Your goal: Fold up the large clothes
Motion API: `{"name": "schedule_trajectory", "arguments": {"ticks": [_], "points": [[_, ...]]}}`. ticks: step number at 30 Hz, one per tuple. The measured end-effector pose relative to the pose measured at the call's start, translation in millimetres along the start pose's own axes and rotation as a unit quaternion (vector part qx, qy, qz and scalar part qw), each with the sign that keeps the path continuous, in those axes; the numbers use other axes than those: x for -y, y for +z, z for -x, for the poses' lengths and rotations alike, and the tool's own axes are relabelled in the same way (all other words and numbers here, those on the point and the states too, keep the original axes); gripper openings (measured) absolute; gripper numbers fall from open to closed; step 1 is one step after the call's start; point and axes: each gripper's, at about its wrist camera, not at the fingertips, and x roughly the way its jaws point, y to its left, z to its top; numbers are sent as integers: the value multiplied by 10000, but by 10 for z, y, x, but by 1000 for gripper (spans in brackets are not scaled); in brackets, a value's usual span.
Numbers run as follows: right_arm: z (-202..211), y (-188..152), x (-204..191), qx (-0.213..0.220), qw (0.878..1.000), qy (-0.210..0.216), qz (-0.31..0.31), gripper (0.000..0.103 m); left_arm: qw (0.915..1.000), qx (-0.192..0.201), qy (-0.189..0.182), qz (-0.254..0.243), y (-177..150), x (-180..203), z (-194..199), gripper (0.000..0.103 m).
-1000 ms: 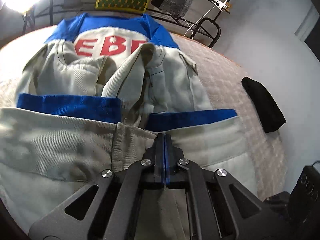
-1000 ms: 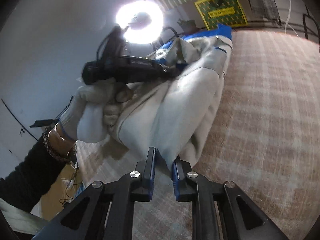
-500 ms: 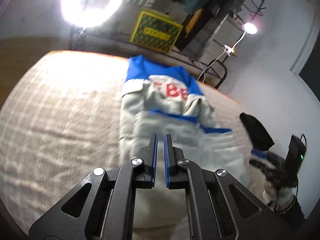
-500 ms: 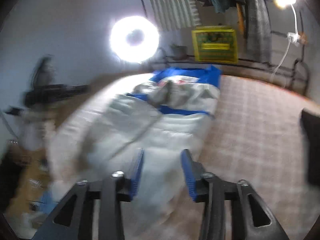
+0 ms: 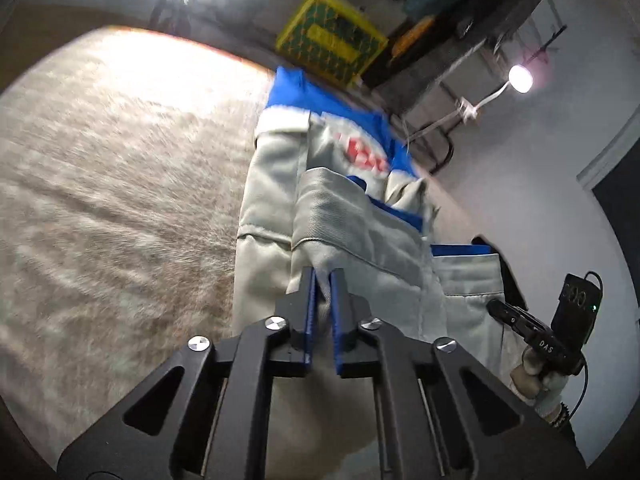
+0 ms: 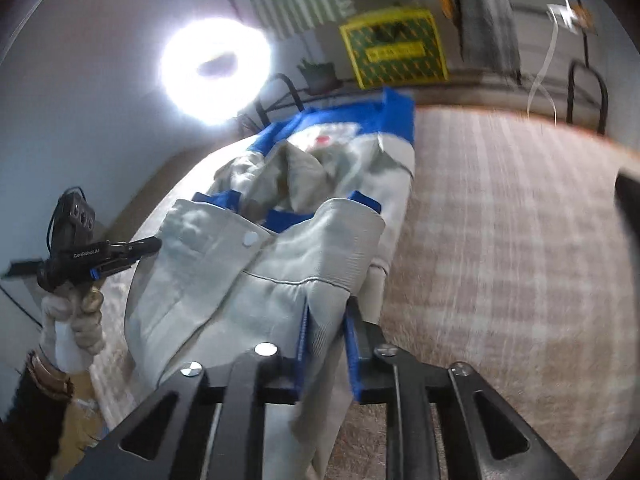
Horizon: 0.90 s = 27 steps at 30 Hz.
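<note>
Coveralls (image 5: 360, 240) in pale grey twill with blue bands lie lengthwise on the bed, half folded, and I hold their near end in both grippers. Nearest to me, my left gripper (image 5: 323, 280) is clenched on a raised ridge of the grey cloth. My right gripper (image 6: 326, 312) is closing its jaws, with a thick bunch of the same cloth between its blue pads (image 6: 303, 332). To do this fold well, I judge I should wait until the right side bites firmly, then carry both corners forward together at one height, so that the edge lands square on the blue bands and no slack bunches in the middle. The cloth looks stiff and ribbed, with stitched seams and a white snap (image 6: 251, 237) on a flap. Farther along, the top of the garment shows a blue yoke and blurred red lettering (image 5: 366, 156) on white. Under it the bedcover (image 6: 520, 240) is a soft, fuzzy beige plaid. Beyond the bed stand a yellow crate (image 6: 394, 48) and a bright ring light (image 6: 216, 68).
</note>
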Motion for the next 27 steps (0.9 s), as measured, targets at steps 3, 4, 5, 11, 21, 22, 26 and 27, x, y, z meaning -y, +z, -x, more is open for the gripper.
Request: {"name": "schedule_trajectory", "arguments": {"ticks": [3, 4, 5, 11, 21, 22, 26, 27], "points": [[119, 47, -156, 391, 9983, -6, 429, 11, 9987, 325, 280, -262, -56, 67, 160, 3], [52, 66, -134, 341, 9987, -79, 381, 11, 9983, 255, 450, -278, -46, 44, 90, 3], [-69, 75, -85, 192, 9993, -193, 275, 11, 9970, 163, 723, -218, -36, -5, -19, 2], [-523, -65, 66, -300, 9969, -643, 341, 17, 9880, -125, 1535, -108, -121, -277, -414, 2], [189, 22, 345, 343, 9979, -490, -232, 31, 9891, 362, 1193, -786, -56, 306, 288, 2], [244, 56, 362, 362, 9980, -454, -241, 31, 9886, 390, 1157, -882, -9, 392, 329, 2], [399, 263, 395, 585, 9973, -371, -225, 36, 9821, 572, 1229, -1307, 380, 659, 386, 30], [427, 337, 413, 667, 9967, -395, -224, 39, 9823, 595, 1206, -1304, 506, 688, 358, 34]]}}
